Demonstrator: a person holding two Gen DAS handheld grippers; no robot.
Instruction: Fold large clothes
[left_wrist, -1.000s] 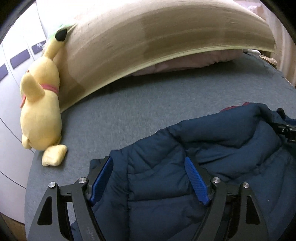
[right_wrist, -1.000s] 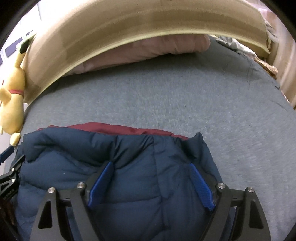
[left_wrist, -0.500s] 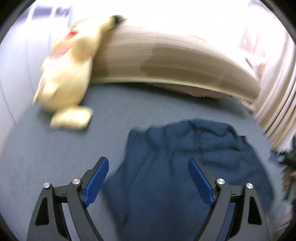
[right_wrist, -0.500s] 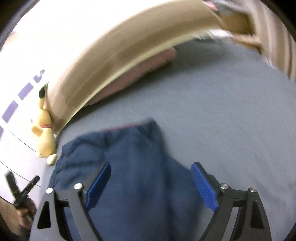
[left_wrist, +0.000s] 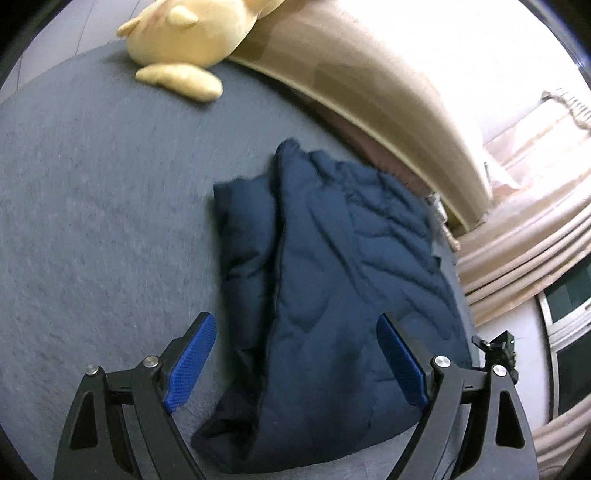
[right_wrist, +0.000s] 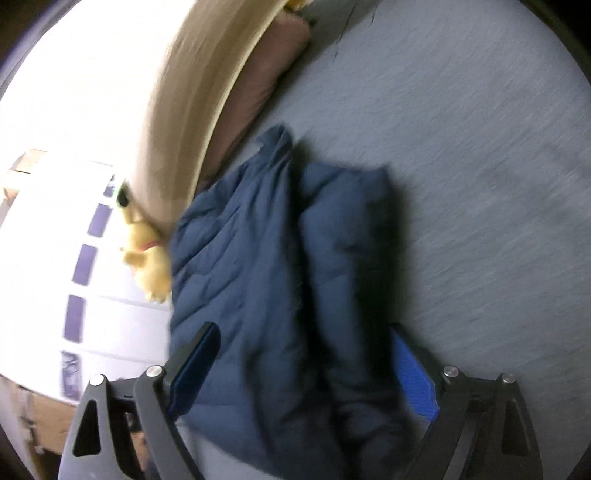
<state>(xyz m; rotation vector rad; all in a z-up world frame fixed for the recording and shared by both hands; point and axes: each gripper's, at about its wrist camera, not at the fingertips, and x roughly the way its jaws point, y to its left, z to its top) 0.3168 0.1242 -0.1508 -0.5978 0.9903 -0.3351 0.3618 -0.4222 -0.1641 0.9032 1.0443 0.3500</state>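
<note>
A navy quilted puffer jacket (left_wrist: 332, 295) lies folded in a long bundle on the grey bed (left_wrist: 92, 221). It also shows in the right wrist view (right_wrist: 280, 295), blurred. My left gripper (left_wrist: 295, 365) is open and empty, hovering above the near end of the jacket. My right gripper (right_wrist: 306, 373) is open and empty too, above the jacket's near end from the other side. Neither gripper touches the cloth. The tip of the right gripper (left_wrist: 496, 349) shows at the right edge of the left wrist view.
A yellow plush toy (left_wrist: 184, 33) lies at the bed's far corner against the beige headboard (left_wrist: 369, 85); it also shows in the right wrist view (right_wrist: 147, 254). A pinkish-brown pillow (right_wrist: 258, 85) sits under the headboard. Beige curtains (left_wrist: 524, 229) hang at the right.
Both grippers have let go of the jacket and pulled back and up. The jacket now lies folded on the bed, seen from farther off. Both views have swung round.
</note>
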